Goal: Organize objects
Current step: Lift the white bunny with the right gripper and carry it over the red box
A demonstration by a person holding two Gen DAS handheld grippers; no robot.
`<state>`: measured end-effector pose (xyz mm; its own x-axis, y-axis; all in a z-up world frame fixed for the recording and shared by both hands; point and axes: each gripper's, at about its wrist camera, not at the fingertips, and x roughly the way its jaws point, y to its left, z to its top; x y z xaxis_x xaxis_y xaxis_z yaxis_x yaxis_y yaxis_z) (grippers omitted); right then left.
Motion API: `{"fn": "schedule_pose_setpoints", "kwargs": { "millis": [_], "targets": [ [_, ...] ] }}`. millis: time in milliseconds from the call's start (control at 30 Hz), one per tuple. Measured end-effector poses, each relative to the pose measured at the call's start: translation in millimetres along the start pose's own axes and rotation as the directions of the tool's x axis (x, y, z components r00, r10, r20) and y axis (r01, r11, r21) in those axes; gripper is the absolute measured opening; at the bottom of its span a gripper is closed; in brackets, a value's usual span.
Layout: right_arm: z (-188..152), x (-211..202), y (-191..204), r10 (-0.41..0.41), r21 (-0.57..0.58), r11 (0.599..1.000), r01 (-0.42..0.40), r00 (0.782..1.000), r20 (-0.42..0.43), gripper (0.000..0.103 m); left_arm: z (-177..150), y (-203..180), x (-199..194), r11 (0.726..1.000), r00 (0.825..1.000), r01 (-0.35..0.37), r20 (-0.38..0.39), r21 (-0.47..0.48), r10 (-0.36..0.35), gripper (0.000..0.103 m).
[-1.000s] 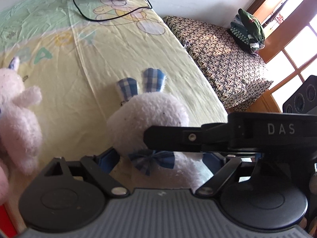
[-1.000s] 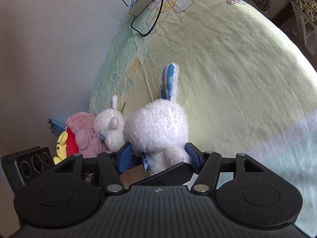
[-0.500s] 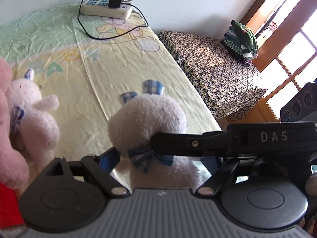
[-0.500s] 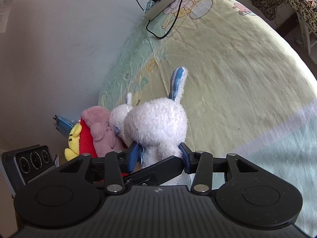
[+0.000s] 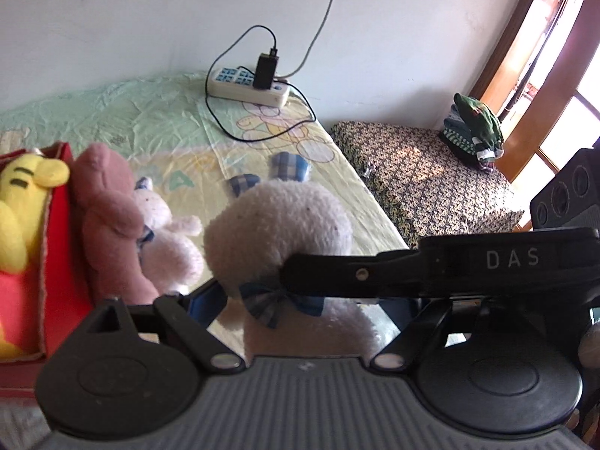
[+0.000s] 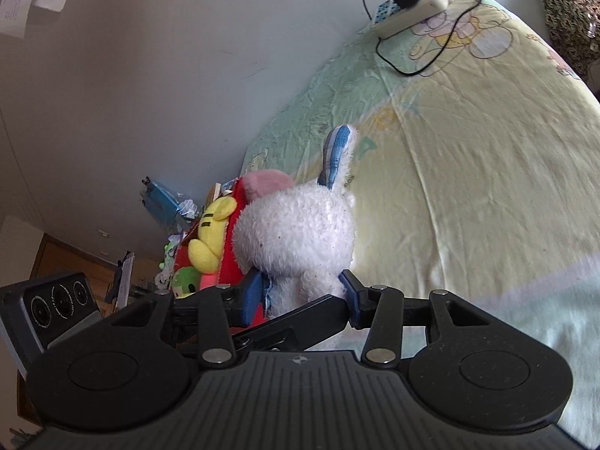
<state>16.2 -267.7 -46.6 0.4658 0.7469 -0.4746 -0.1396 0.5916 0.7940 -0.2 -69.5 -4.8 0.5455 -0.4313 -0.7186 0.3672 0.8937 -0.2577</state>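
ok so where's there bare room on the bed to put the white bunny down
Free: the wide yellow stretch of sheet to the right of the white bunny, running up toward the power strip and its cord. Crowded: the left edge, where the red box, yellow toy, pink toy and small bunny sit packed together.

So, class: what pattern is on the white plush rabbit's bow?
Blue plaid check on the bow, clearest in the left wrist view.

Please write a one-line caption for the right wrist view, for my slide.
Both grippers clamp a white plush rabbit above the yellow bedsheet, beside a red box of plush toys.
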Motion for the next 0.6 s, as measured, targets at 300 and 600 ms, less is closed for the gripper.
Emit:
{"fn": "schedule_pose_setpoints", "kwargs": {
  "millis": [300,600],
  "targets": [
    [-9,11,55,0.067,-0.143,0.987,-0.069,0.998,-0.02,0.049,-5,16,-57,0.997,0.989,-0.078,0.124,-0.024,0.08,0.085],
    [-17,37,107,0.074,-0.223,0.973,-0.065,0.997,0.031,0.05,-1,58,-100,0.997,0.977,-0.077,0.201,0.005,0.075,0.085]
  ]
}}
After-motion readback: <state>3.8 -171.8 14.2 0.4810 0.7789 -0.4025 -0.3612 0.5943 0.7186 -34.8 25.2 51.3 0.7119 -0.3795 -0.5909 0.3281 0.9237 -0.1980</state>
